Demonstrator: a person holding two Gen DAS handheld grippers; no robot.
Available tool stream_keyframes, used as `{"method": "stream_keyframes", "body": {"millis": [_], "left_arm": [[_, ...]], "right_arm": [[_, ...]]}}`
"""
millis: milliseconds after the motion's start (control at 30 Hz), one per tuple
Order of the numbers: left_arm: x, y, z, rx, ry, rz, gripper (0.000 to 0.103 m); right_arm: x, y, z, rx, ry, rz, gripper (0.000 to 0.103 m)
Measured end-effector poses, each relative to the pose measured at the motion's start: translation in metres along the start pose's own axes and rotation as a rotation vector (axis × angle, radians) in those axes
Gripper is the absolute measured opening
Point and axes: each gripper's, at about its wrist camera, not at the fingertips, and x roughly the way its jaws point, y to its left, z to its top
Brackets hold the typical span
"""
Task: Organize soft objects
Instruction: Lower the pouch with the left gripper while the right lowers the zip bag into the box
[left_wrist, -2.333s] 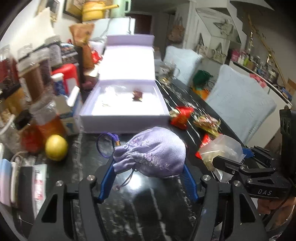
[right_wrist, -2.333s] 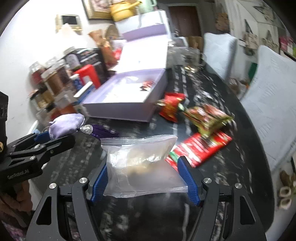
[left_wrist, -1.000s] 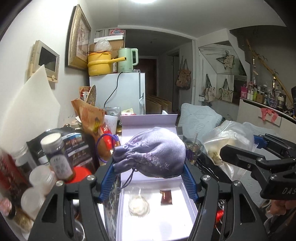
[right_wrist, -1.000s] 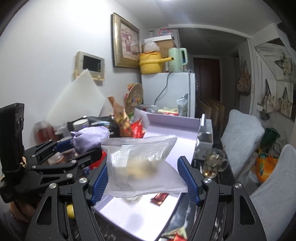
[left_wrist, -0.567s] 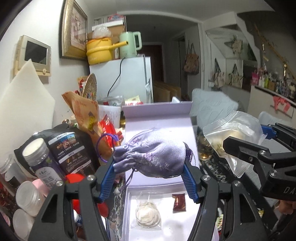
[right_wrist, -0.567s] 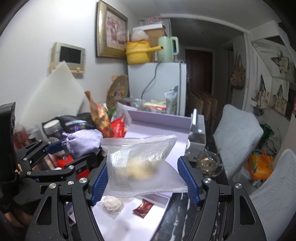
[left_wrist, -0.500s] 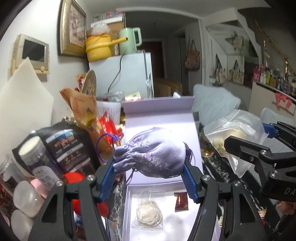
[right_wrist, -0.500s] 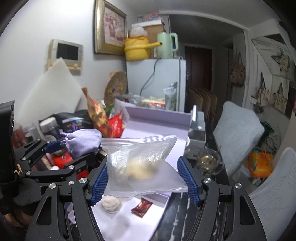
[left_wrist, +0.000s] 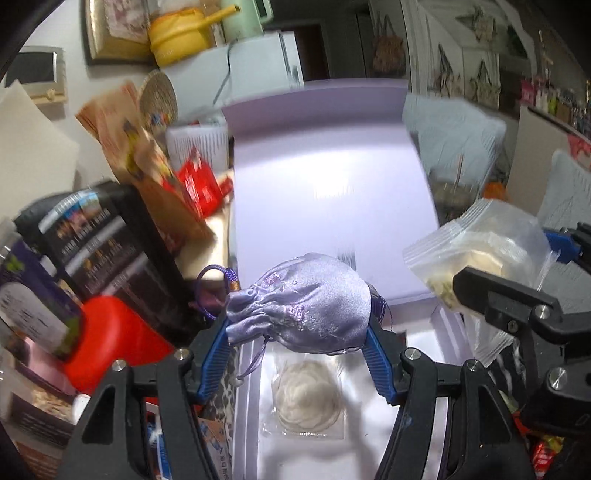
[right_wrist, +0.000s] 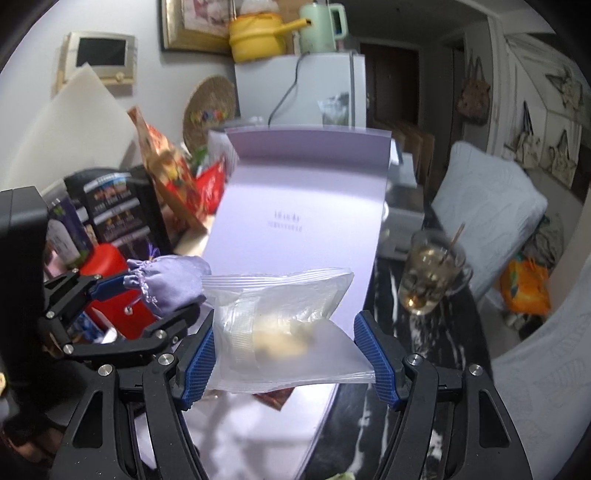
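My left gripper (left_wrist: 297, 354) is shut on a lilac satin drawstring pouch (left_wrist: 306, 302), held above the near left part of an open lilac box (left_wrist: 243, 424). In the box below lies a clear packet with a white coil (left_wrist: 306, 400). My right gripper (right_wrist: 290, 350) is shut on a clear zip bag (right_wrist: 284, 328) with pale contents, over the box's right side; a small dark red sachet (right_wrist: 275, 398) shows under it. The box lid (right_wrist: 306, 206) stands open behind. Each gripper shows in the other's view: the right gripper (left_wrist: 506, 266), the left gripper (right_wrist: 147, 291).
Left of the box crowd a red container (left_wrist: 114, 339), dark packets (left_wrist: 99, 243), jars and snack bags. A glass mug with a drink (right_wrist: 430, 277) stands on the dark marble table (right_wrist: 413, 417) right of the box. Padded chairs (right_wrist: 487, 214) are beyond; a fridge (right_wrist: 299, 85) stands behind.
Both grippers have come forward and down over the box while tilting downward, each still holding its item. The box floor and the coil packet now sit closer below.
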Motion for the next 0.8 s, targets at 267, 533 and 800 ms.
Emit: {"method": "stream_keyframes", "body": {"millis": [267, 533, 800], "left_arm": [[0.049, 0.000, -0.019, 0.009, 0.148, 0.012, 0.064], [0.080, 0.003, -0.035, 0.009, 0.271, 0.017, 0.064], [0.091, -0.003, -0.042, 0.053, 0.332, 0.028, 0.066]], "right_arm": [[0.039, 0.003, -0.017, -0.018, 0.097, -0.027, 0.072], [0.066, -0.001, -0.025, 0.031, 0.199, -0.012, 0.072], [0.094, -0.007, -0.027, 0.045, 0.307, -0.030, 0.072]]}}
